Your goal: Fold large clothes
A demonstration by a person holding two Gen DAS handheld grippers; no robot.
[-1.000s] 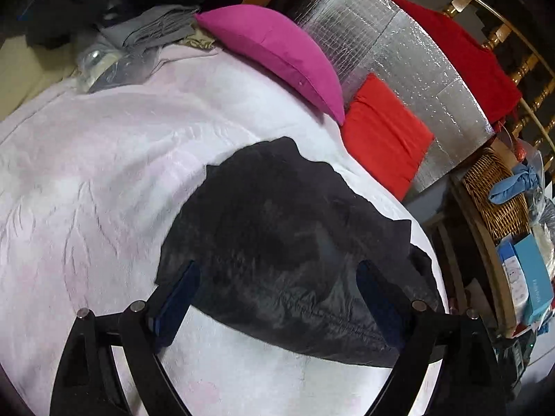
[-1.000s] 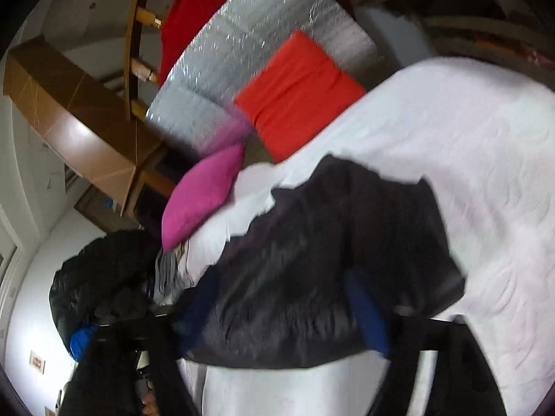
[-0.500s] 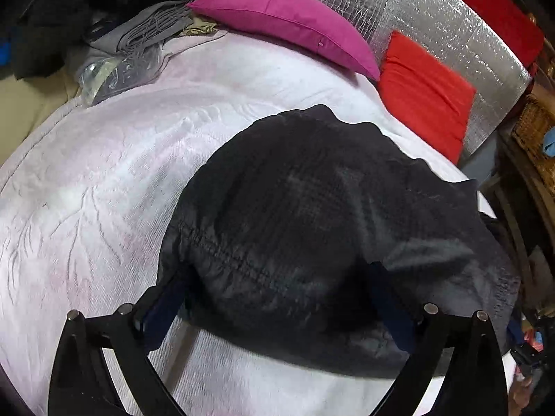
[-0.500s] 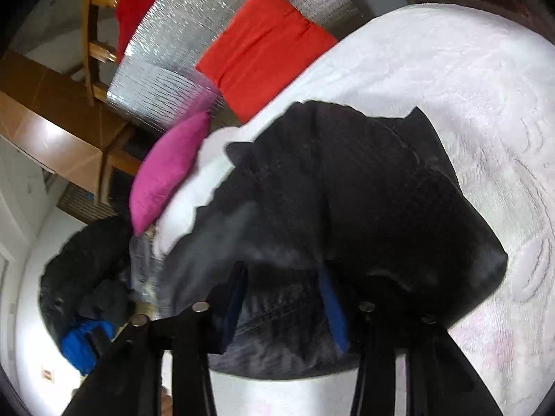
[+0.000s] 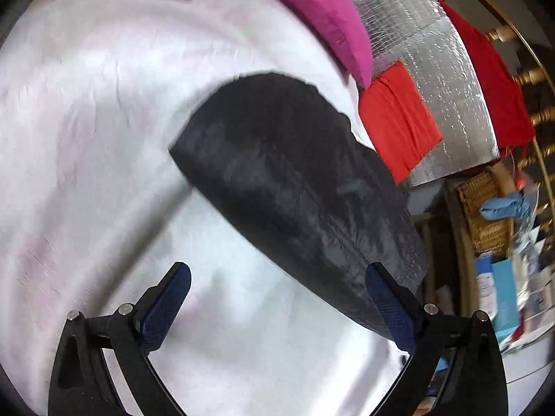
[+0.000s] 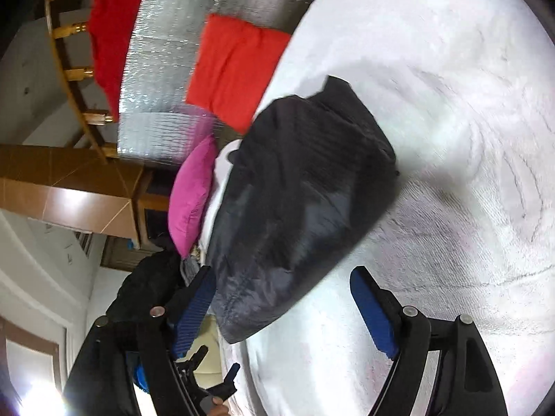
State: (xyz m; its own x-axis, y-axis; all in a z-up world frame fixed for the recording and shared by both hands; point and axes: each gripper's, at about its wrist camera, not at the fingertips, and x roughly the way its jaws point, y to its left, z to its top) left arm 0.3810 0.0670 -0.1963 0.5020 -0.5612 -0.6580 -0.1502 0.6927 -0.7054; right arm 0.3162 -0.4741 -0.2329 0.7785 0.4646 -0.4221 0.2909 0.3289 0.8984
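- Dark garment (image 5: 295, 187) lies folded into a compact bundle on the white bedspread (image 5: 86, 138), toward the side of the bed nearest the red cushion (image 5: 399, 121) and magenta pillow (image 5: 322, 17).
- Left gripper (image 5: 277, 308) is spread wide, nothing pinched; only bare spread between the pads, with the bundle's near edge running behind its right-hand finger.
- Right gripper (image 6: 284, 315) jaws are opening, nothing pinched; the garment's lower corner (image 6: 239, 326) hangs between them, just beside the left-hand pad (contact hard to call, frame is smeared, probably clear).
- Step in hand reads as letting go after a fold. Do it well: let both claws clear the cloth fully before pulling back, so no corner drags and undoes the fold.
- For the next fold, grab at the two near corners, not mid-panel; fabric looks thin and slippery, so a deep bite is safer.
- Edges: in the right wrist view the bundle's lower corner sits at the bed's edge, so it could slide off.
- Open room: a big bare stretch of spread on the side away from the pillows, good for sliding the bundle flat.
- Crowded side: silver foil panel (image 5: 433, 69), wicker basket (image 5: 482, 215) and boxes past the bed's edge; keep swings away.
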